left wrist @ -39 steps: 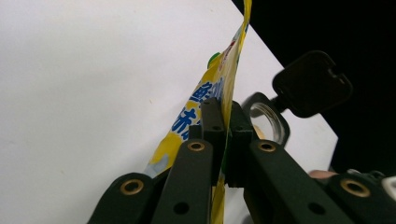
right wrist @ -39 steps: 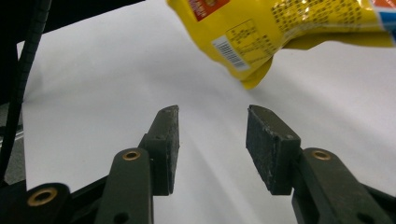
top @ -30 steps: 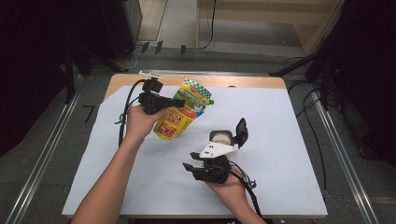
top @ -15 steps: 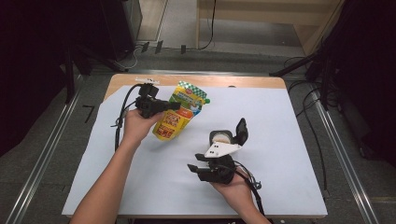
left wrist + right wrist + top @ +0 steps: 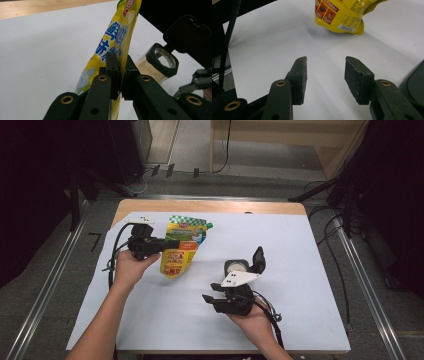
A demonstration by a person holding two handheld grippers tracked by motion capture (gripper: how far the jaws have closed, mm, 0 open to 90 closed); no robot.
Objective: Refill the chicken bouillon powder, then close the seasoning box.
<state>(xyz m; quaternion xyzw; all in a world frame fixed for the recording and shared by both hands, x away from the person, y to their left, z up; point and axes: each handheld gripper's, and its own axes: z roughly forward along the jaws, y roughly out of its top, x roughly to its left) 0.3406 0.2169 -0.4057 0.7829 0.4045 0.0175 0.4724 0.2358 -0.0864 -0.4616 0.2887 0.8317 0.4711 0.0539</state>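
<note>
The pouch (image 5: 181, 246), pinched at its edge between the closed jaws of the left gripper (image 5: 167, 243), has shifted away from the open jar (image 5: 239, 267), beside which the right gripper (image 5: 325, 75) waits half open and empty, so pouring seems pending.

A white-topped table (image 5: 310, 240) stands on grey floor (image 5: 60, 285) (dark surroundings), wooden furniture (image 5: 280, 135) behind.

My left fingers (image 5: 117, 67) pinch the pouch (image 5: 181, 247); the jar (image 5: 239, 267) stands right of them, just beyond my right fingers (image 5: 325, 77).
</note>
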